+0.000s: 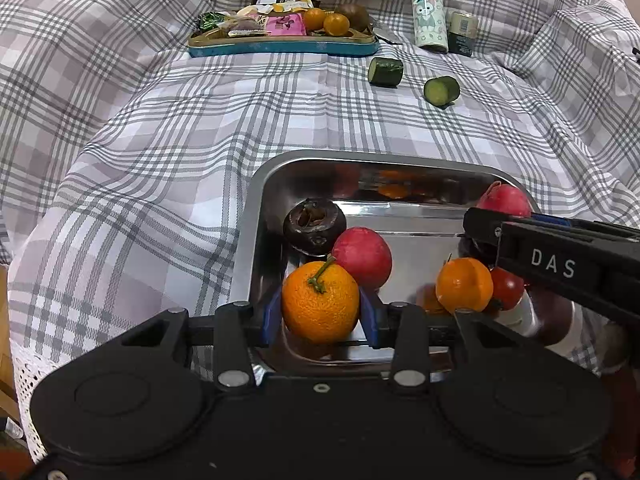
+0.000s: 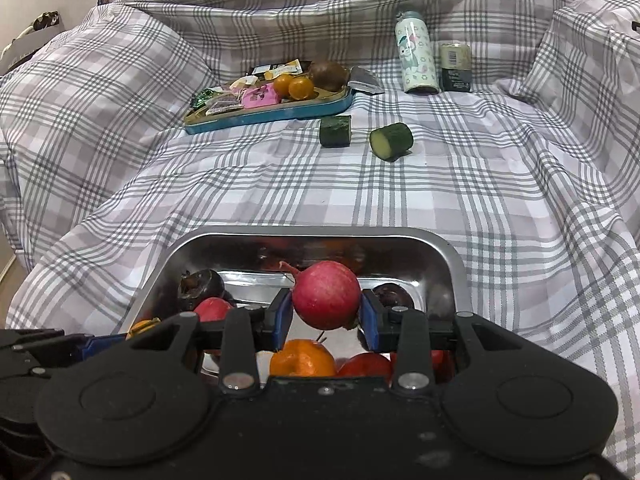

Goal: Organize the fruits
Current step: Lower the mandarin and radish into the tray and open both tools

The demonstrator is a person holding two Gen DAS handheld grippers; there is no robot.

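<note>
Left gripper [image 1: 320, 312]: closing its blue pads on a stemmed orange [image 1: 320, 302], hanging over the metal tray [image 1: 256, 208] near its 7 o'clock corner.
Right gripper [image 2: 325, 312]: pinching a red fruit [image 2: 326, 295] above the tray's middle.
Key relation: both fruits are already sitting over the tray, so each release is going straight down; the blue tray [image 1: 280, 46] is lying far off at 12 o'clock.
Count in metal tray: two oranges, two dark fruits, several red fruits, exact number unclear.
Count elsewhere: two cucumber pieces [image 1: 385, 72], one bottle [image 1: 429, 10], one can [image 1: 462, 32].
</note>
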